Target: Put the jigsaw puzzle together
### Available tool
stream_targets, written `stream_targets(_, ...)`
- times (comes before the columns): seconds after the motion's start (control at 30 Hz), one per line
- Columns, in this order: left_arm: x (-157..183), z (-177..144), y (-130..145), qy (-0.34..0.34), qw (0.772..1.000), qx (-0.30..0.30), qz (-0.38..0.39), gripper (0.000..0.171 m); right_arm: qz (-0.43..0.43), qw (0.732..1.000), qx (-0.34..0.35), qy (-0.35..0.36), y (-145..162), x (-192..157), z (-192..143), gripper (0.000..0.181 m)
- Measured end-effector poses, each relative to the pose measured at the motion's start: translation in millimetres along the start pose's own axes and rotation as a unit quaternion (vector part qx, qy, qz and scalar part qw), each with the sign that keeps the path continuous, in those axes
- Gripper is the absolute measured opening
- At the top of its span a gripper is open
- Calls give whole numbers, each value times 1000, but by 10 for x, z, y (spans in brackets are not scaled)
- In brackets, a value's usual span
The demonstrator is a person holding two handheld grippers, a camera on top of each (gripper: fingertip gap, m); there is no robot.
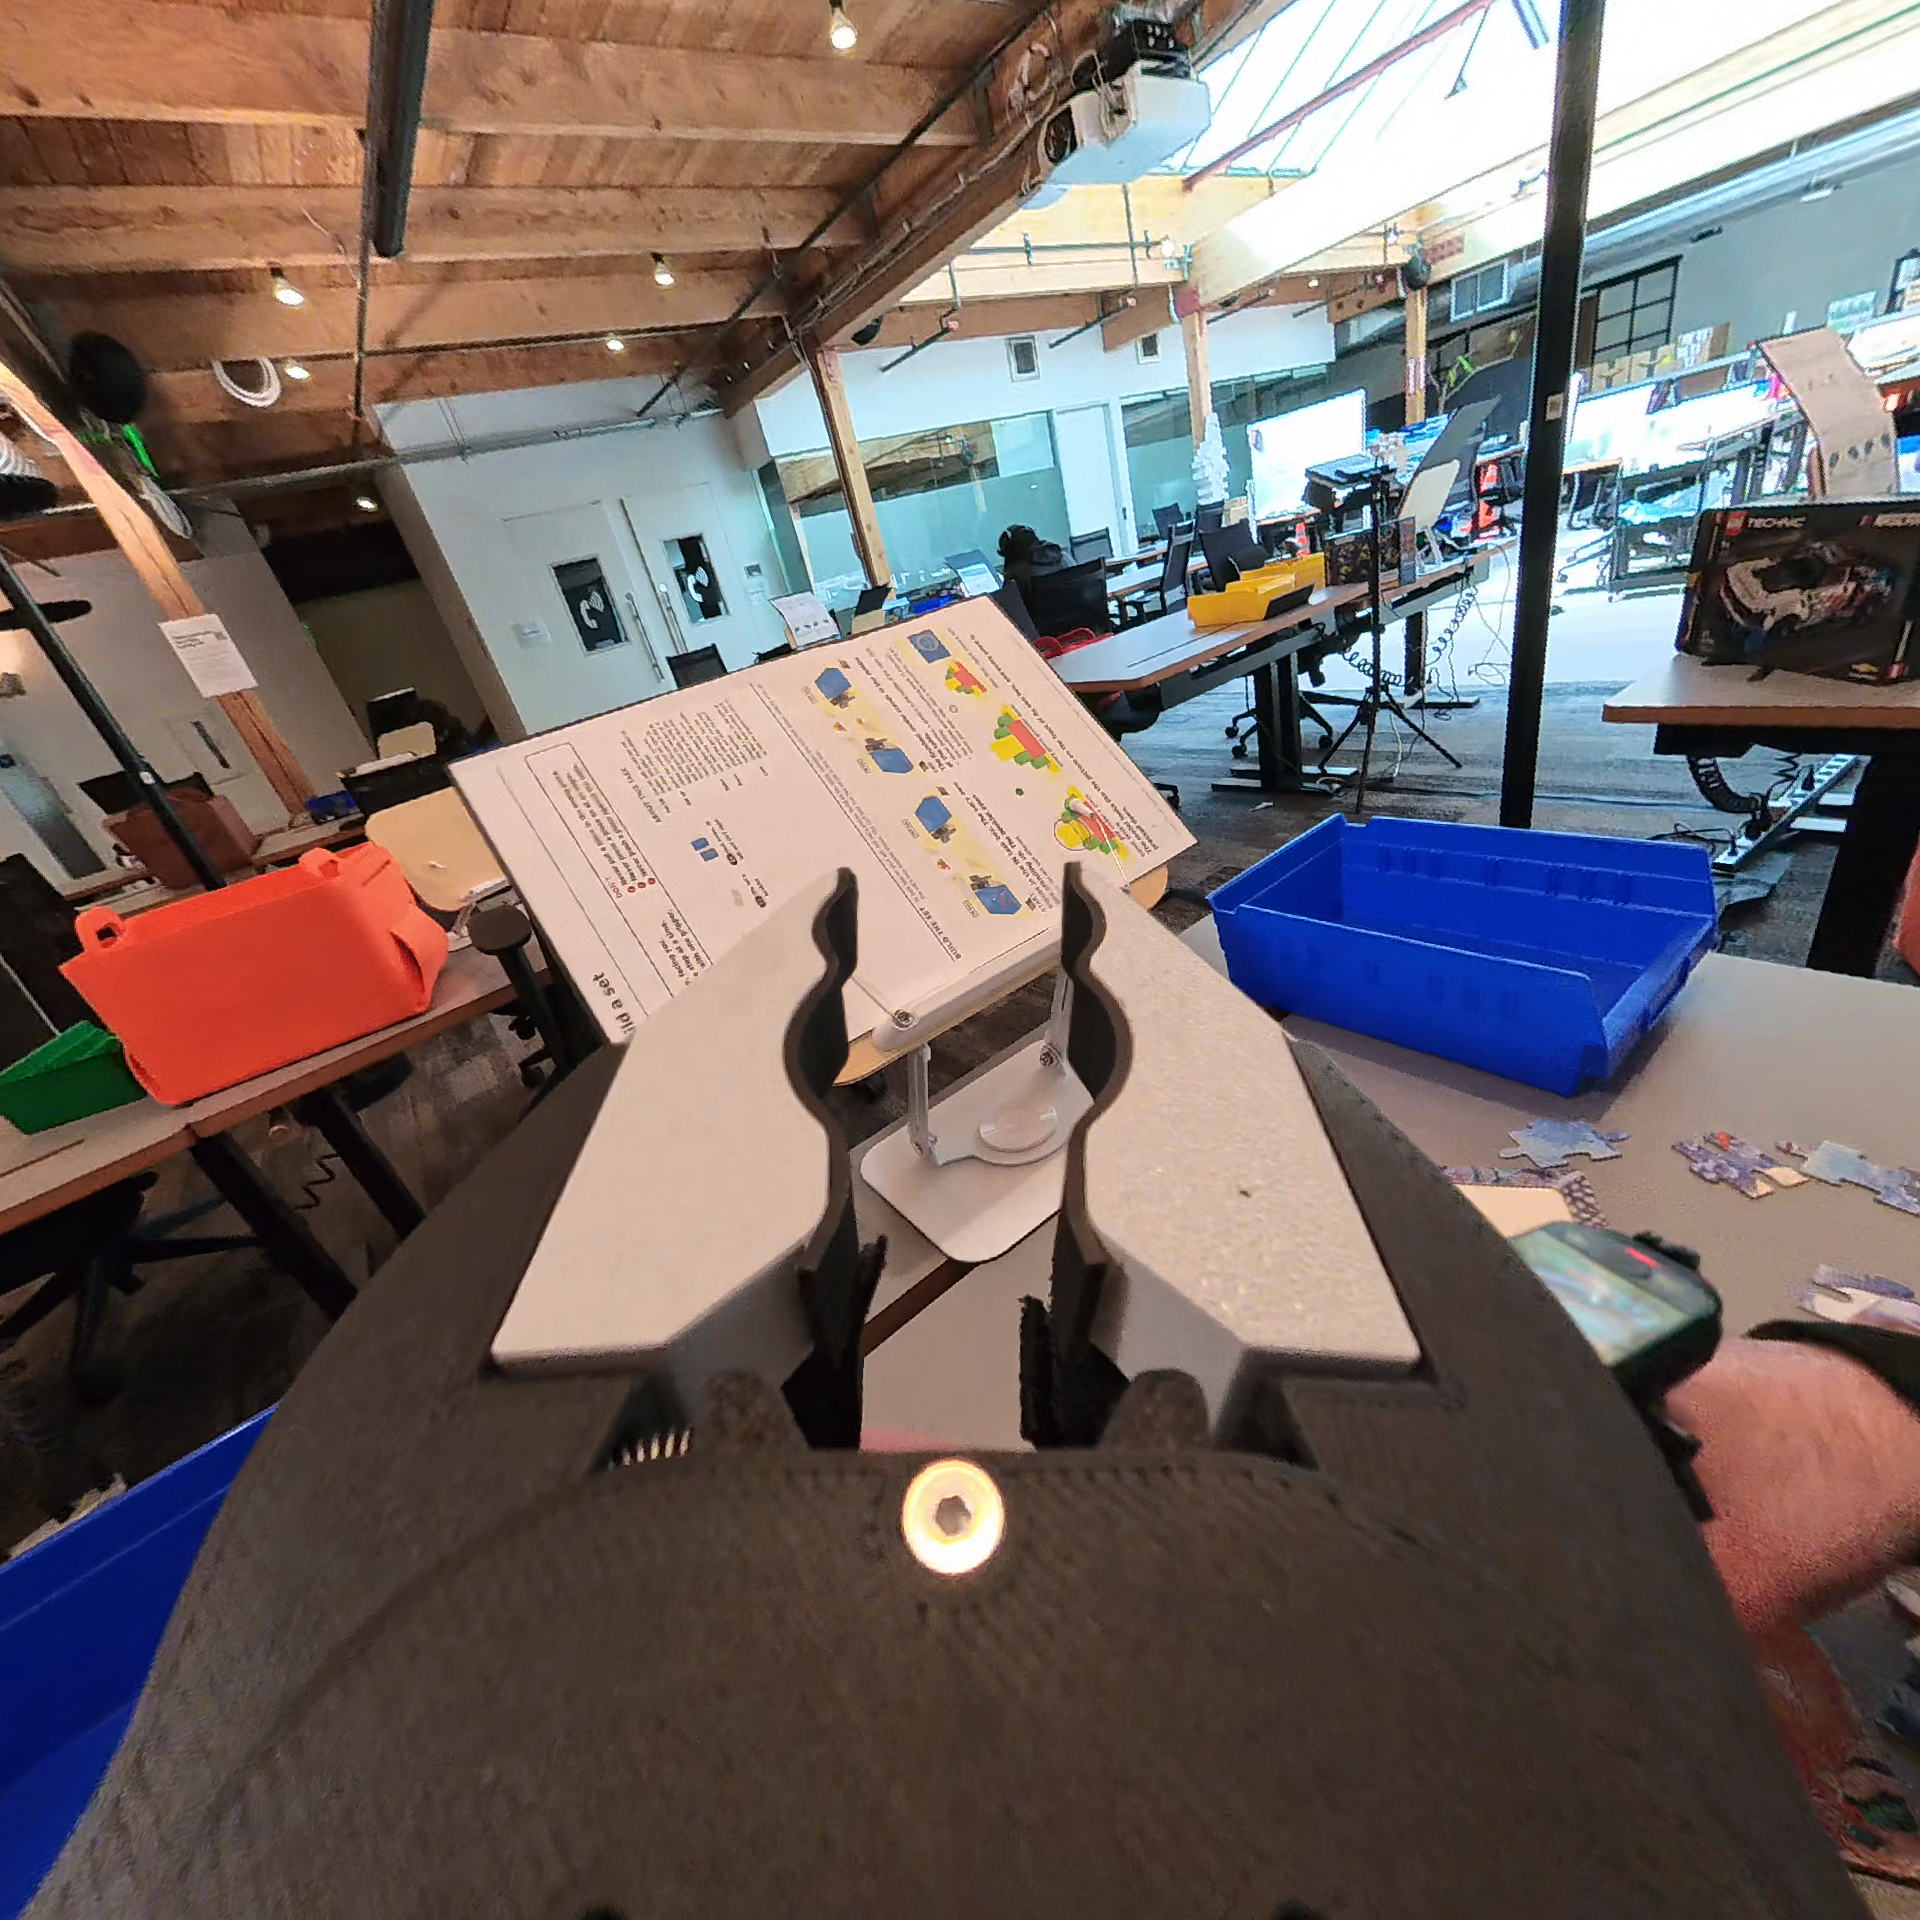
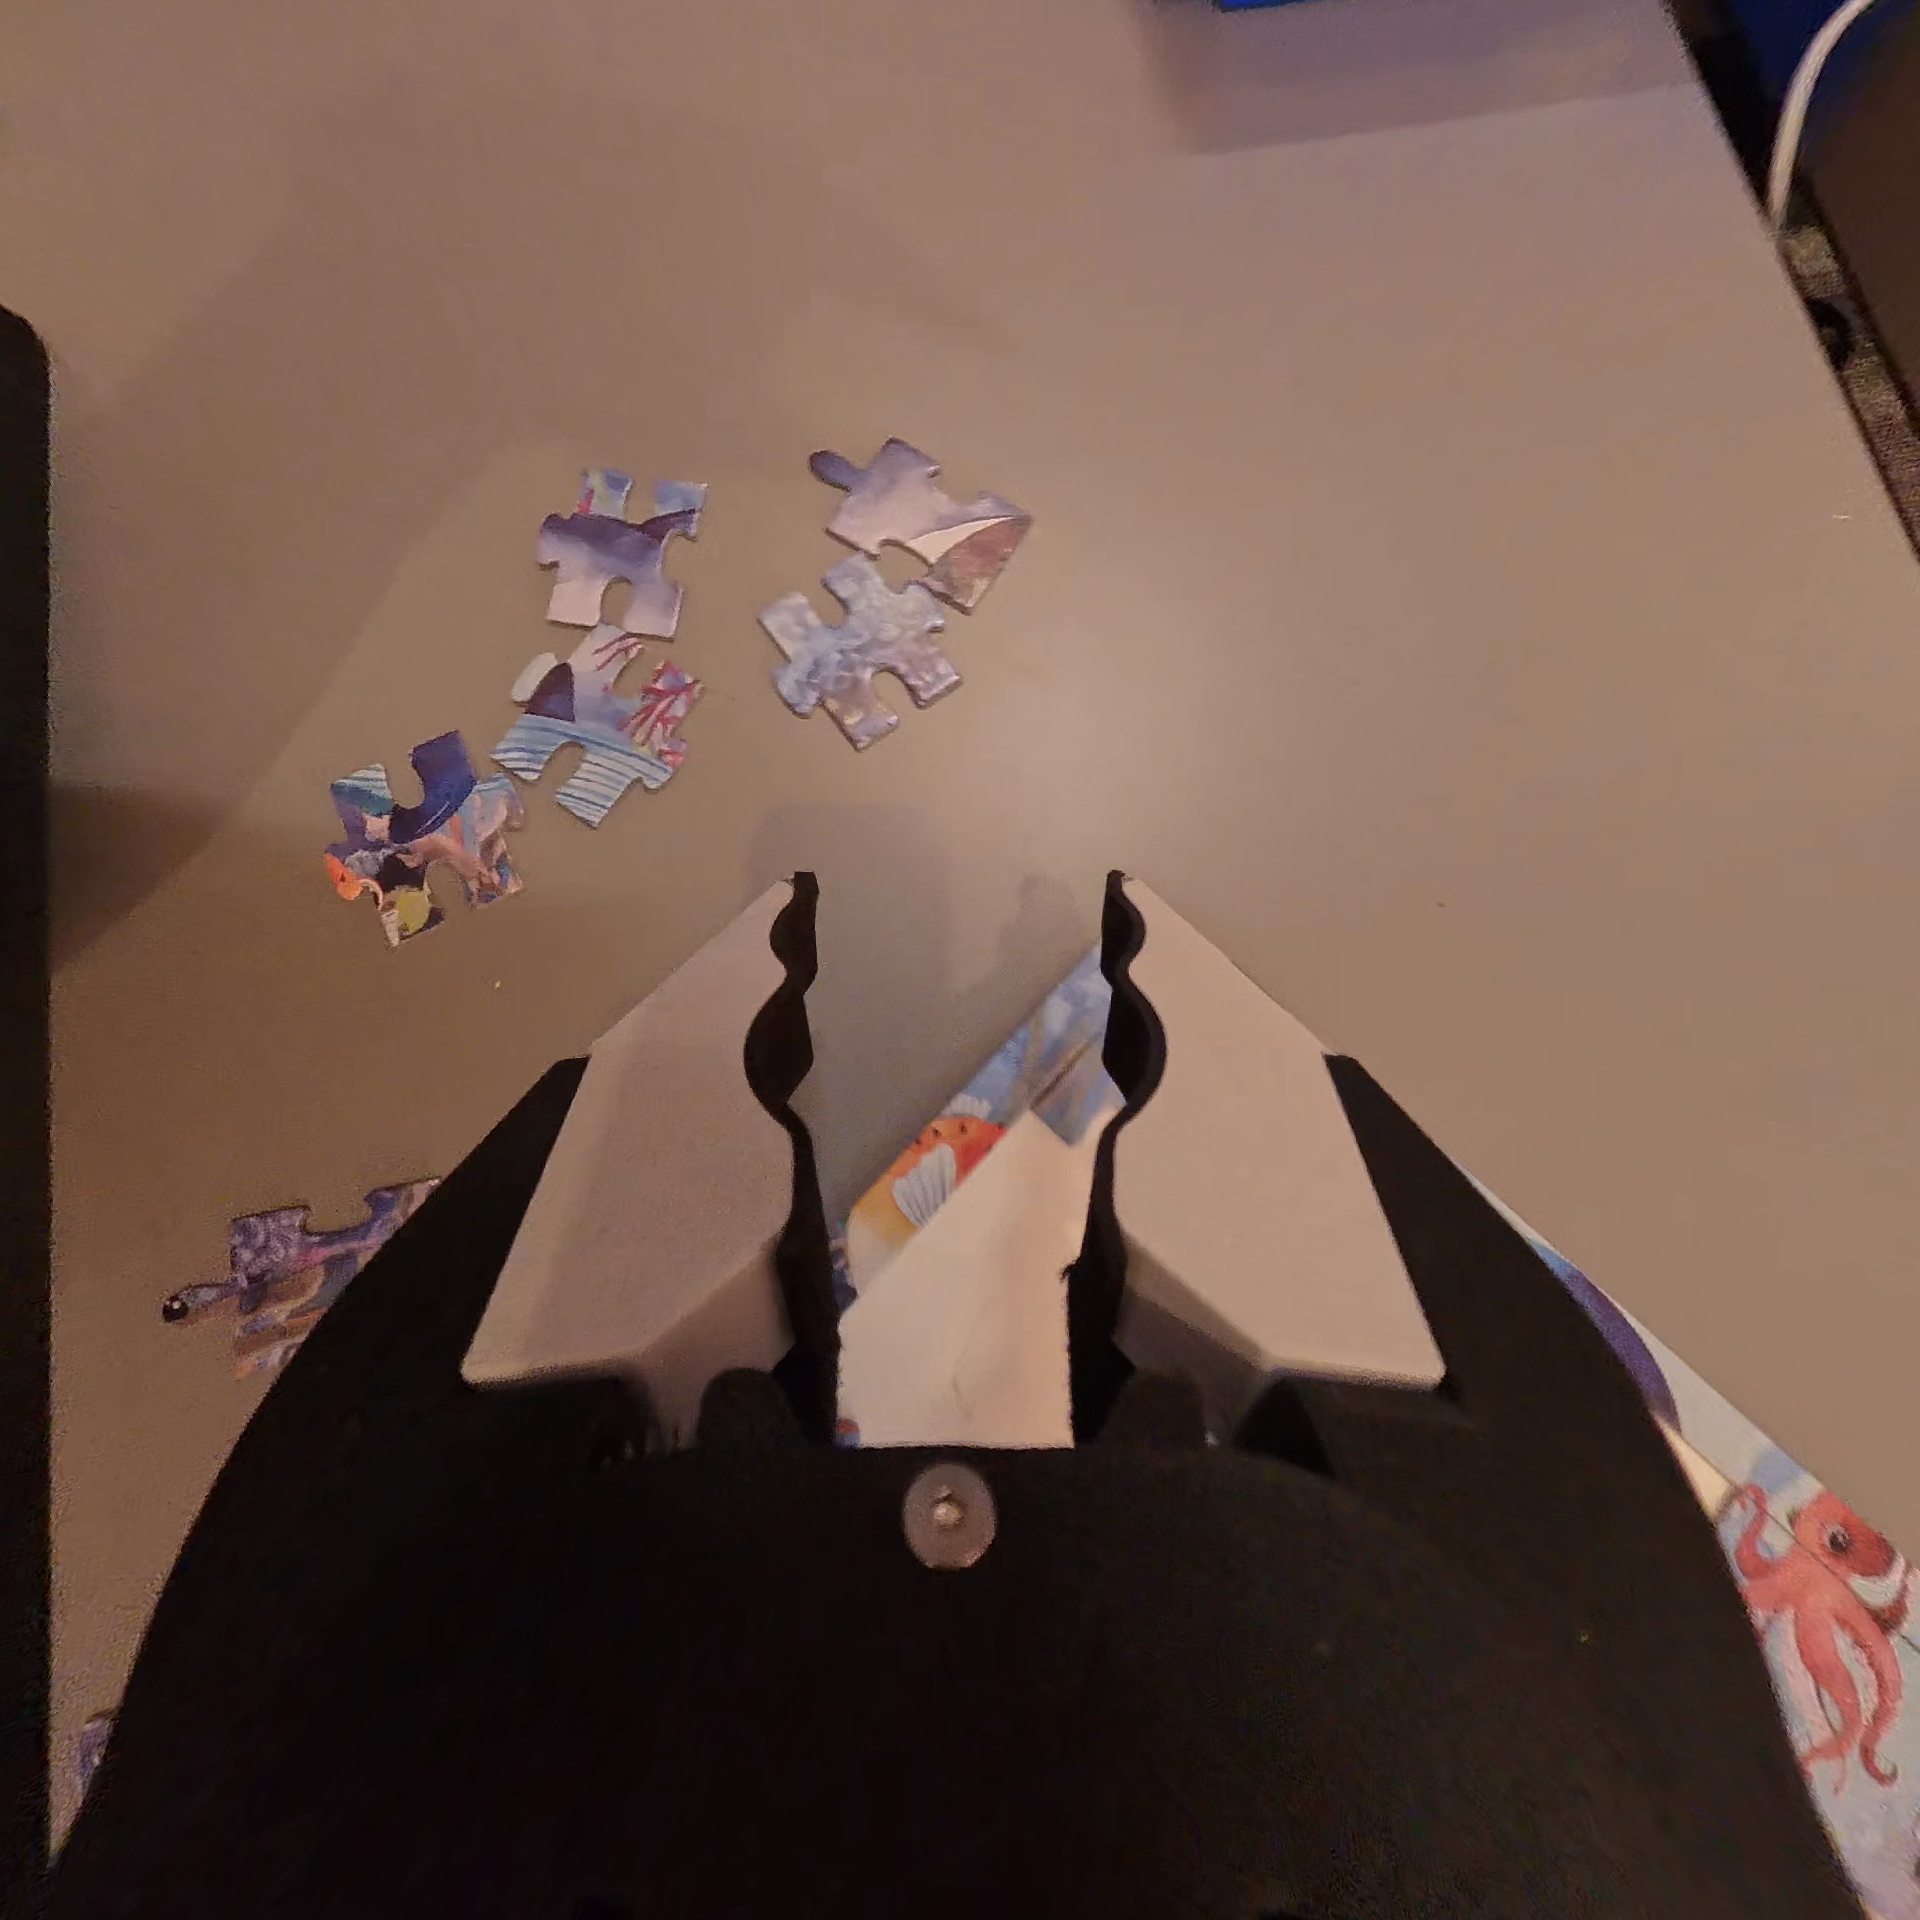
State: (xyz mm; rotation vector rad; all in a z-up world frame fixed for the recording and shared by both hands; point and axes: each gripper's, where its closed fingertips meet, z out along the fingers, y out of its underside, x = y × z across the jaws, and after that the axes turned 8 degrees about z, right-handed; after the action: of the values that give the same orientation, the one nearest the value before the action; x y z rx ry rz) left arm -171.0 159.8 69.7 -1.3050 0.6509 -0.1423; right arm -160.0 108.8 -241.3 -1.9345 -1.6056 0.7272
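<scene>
Left tongs [image 1: 961, 914]: we see them spread, empty, raised off the desk [image 1: 1766, 1049].
Right tongs [image 2: 961, 883]: spread, nothing pinched, above the desk.
Loose pieces [image 2: 623, 665]: scattered mid-desk, ahead-left of our right tongs.
Puzzle picture sheet [image 2: 1829, 1590]: beneath the right tongs.
Blue bin [image 1: 1475, 935]: at the desk's far edge.

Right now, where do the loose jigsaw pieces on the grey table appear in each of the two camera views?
Left wrist view: the loose jigsaw pieces lie at the right edge, on the grey table, nearer than the blue bin.
Right wrist view: the pieces lie left of centre, beyond the open right gripper.
Shared landmark: the grey table top.
</scene>
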Motion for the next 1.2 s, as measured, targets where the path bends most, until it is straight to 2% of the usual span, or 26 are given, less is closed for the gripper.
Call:
stream_targets(0.1, 21, 39, 44, 7, 1000, -7, 0, 38, -46, 997, -40, 40, 88, 51, 73, 52)
stream_targets(0.17, 13, 42, 60, 8, 1000, -7, -3, 37, -56, 994, -66, 70, 202, 248, -75, 49)
stream_targets(0.3, 46, 76, 50, 17, 1000, -3, -8, 37, 44, 994, -76, 66, 423, 647, -645, 50)
stream_targets(0.4, 88, 141, 92, 21, 1000, -13, -1, 37, 94, 984, -92, 119, 704, 1026, -1137, 50)
stream_targets(0.47, 116, 182, 113, 25, 1000, -18, 0, 37, 127, 977, -112, 129, 923, 1137, -1394, 51)
stream_targets(0.53, 147, 216, 121, 28, 999, -21, 2, 37, 142, 974, -134, 112, 1112, 1107, -1527, 51)
stream_targets(0.63, 202, 261, 129, 34, 999, -27, 9, 37, 136, 971, -177, 88, 1318, 1008, -1503, 51)
stream_targets(0.8, 220, 305, 190, 33, 998, -42, 18, 37, 141, 952, -256, 91, 1597, 1039, -1224, 50)
stream_targets(1.0, 162, 281, 206, 29, 999, -38, 10, 37, 158, 943, -276, 102, 1697, 1106, -1053, 31)
stream_targets(1.2, 151, 280, 216, 27, 999, -39, 11, 37, 156, 944, -272, 102, 1690, 1116, -1052, 25)
